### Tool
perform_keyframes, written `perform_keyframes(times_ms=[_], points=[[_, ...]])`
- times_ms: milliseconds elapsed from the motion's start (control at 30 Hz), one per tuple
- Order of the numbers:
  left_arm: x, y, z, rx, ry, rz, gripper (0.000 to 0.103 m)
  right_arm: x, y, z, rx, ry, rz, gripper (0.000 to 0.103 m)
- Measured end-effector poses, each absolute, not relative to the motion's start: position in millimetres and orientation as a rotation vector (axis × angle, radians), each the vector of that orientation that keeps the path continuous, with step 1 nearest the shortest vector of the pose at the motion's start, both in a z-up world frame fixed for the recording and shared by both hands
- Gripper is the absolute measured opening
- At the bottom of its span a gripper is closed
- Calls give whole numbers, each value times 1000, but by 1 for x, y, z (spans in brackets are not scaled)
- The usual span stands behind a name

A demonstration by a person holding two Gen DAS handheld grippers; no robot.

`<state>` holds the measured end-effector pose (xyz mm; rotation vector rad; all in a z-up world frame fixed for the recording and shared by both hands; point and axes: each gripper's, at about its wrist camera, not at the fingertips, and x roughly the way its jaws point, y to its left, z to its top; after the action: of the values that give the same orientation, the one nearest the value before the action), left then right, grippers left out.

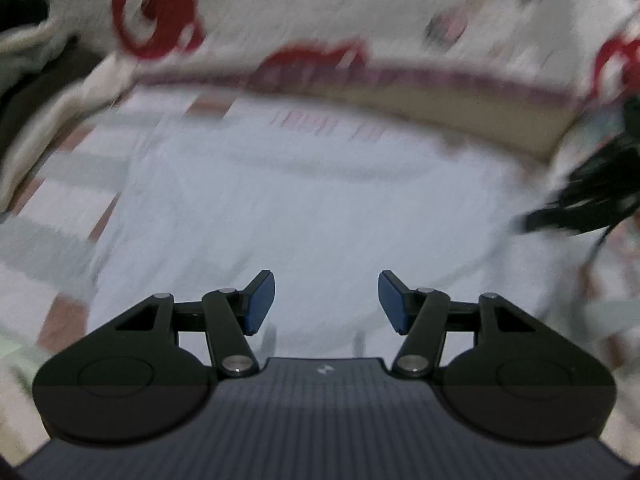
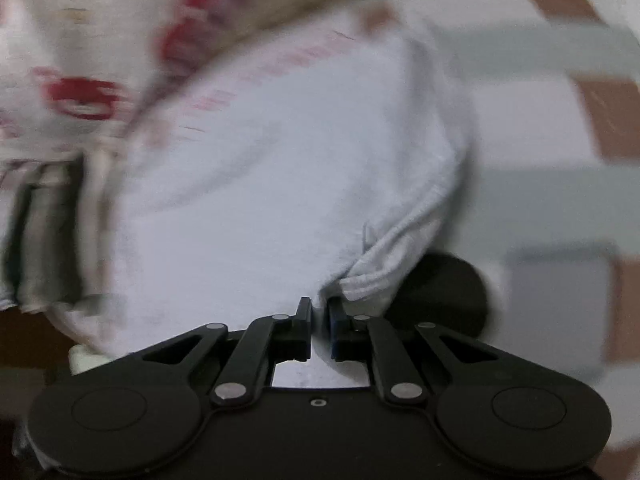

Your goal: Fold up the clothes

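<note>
A white garment [image 1: 304,200] with faint red lettering near its far edge lies spread over a checked sheet. My left gripper [image 1: 326,284] hovers over its near part, open, and nothing sits between the blue pads [image 1: 260,304]. In the right wrist view the same white garment [image 2: 280,160] rises in front of the camera. Its hemmed edge bunches into folds at my right gripper [image 2: 319,304], which is shut on that edge with cloth showing between the fingers. Both views are blurred.
A white cover with red prints [image 1: 320,8] lies beyond the garment and also shows in the right wrist view [image 2: 80,60]. The sheet [image 2: 560,60] has brown and pale green squares. A dark blurred object [image 1: 592,196] is at the garment's right edge. A black round shape [image 2: 448,292] sits under the lifted hem.
</note>
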<state>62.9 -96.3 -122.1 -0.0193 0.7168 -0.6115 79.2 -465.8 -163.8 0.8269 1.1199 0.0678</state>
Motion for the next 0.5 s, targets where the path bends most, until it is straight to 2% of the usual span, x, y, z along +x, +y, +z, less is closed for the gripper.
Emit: perform_keyframes(times_ms=[100,233,367,500], points=[[54,-111,-100,-26,592,-739,69,94,-455,-145,841,990,201,11],[62,-135,-115,-15,619,-795,69,117,-435,-127,799,886,341,11],[59,-163,-132,60,624,-886,69,121,-421,-119,709,891,393,11],[61,-196,-143,191,647,-918,81,115,-416,-122,674,932,427,11]])
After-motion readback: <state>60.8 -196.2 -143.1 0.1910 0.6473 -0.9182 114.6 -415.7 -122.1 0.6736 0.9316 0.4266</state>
